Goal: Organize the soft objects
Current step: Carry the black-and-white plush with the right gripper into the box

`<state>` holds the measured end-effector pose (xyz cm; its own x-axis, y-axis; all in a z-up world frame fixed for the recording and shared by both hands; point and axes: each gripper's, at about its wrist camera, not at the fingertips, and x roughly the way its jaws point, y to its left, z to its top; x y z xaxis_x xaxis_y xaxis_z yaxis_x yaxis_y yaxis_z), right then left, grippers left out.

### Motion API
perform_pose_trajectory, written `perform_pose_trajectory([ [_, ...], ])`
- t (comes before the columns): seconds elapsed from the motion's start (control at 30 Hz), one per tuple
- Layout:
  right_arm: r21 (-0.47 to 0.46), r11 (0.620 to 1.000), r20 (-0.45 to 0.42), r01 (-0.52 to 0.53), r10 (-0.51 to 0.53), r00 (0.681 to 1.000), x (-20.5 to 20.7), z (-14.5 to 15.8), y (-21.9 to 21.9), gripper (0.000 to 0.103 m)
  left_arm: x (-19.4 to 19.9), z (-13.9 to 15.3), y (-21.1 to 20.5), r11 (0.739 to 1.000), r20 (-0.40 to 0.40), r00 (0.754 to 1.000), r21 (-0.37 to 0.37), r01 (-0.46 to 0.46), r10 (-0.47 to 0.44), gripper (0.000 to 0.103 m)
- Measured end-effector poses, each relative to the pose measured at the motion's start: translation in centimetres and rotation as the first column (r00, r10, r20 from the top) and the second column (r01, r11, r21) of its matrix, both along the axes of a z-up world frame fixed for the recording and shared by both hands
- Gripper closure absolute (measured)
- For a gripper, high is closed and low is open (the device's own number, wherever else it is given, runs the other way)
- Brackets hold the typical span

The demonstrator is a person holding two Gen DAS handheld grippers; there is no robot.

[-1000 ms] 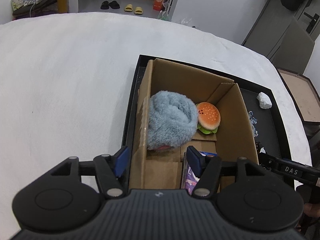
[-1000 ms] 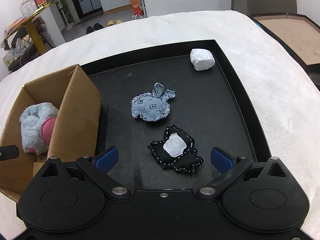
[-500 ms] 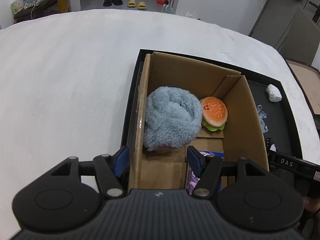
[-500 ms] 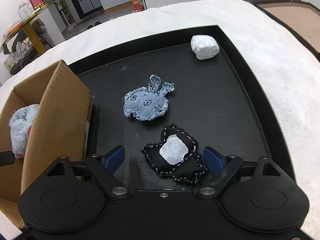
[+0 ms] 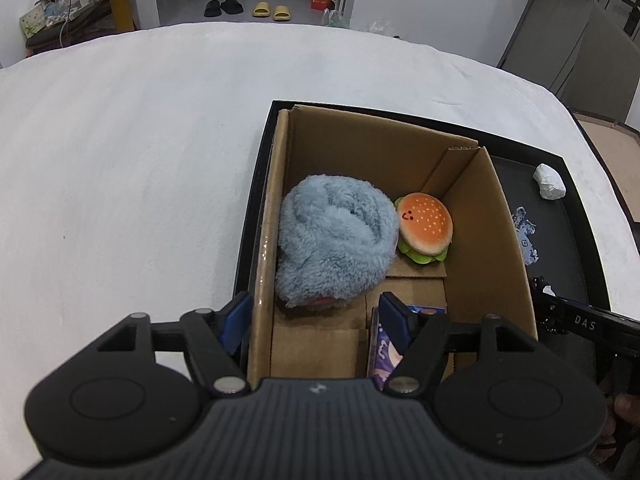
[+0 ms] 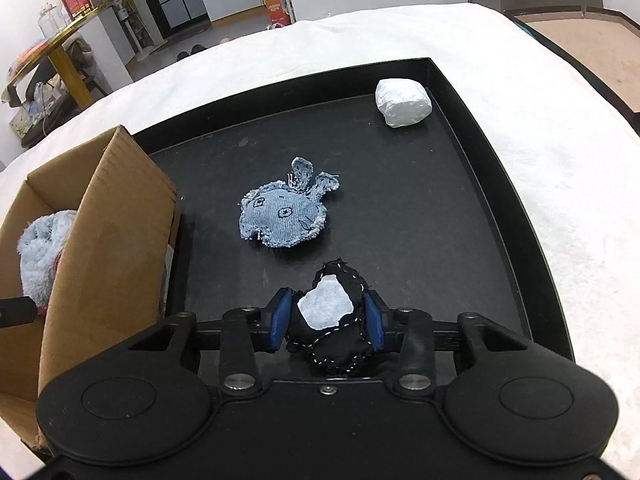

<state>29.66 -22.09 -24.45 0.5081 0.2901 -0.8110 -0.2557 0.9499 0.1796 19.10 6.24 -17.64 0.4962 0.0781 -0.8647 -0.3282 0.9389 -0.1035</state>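
In the right wrist view my right gripper (image 6: 327, 307) is closing on a black cloth toy with a white patch (image 6: 325, 307). Both blue pads press its sides and it bunches up on the black tray (image 6: 500, 184). A denim rabbit toy (image 6: 284, 216) lies flat just beyond it. My left gripper (image 5: 315, 306) straddles the left wall of the cardboard box (image 5: 472, 240), one finger outside and one inside. Its jaws are opening and grip nothing. A fluffy grey-blue plush (image 5: 336, 236) and a burger plush (image 5: 426, 226) lie inside the box.
A crumpled white wad (image 6: 402, 102) sits in the tray's far right corner. A purple patterned packet (image 5: 384, 352) stands in the box's near compartment by my left gripper's inner finger. White cloth covers the table (image 5: 120, 180) around the tray. Slippers and furniture stand beyond the table.
The right gripper's jaws went from wide apart to pressed on the black cloth toy, which has bunched up between the pads. The left gripper kept its place at the box wall.
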Motion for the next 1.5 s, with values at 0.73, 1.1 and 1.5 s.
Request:
perform_pose_trajectory([
  [0.73, -0.006, 1.0, 0.109, -0.02, 0.02, 0.994, -1.5, 6.0, 3.1, 0.064, -2.8, 0.4, 2.5, 0.998, 0.045, 0.999, -0.061, -0.021, 0.024, 0.035],
  [1.1, 0.009, 0.998, 0.182, -0.066, 0.064, 0.981, -2.2, 9.7, 6.2, 0.064, -3.7, 0.4, 3.5, 0.994, 0.081, 0.996, -0.104, -0.016, 0.024, 0.035],
  [1.5, 0.01, 0.993, 0.206, -0.121, 0.117, 0.972, -2.7, 10.5, 9.5, 0.064, -4.6, -0.5, 4.8, 0.987, 0.091, 0.995, -0.163, -0.01, 0.025, 0.039],
])
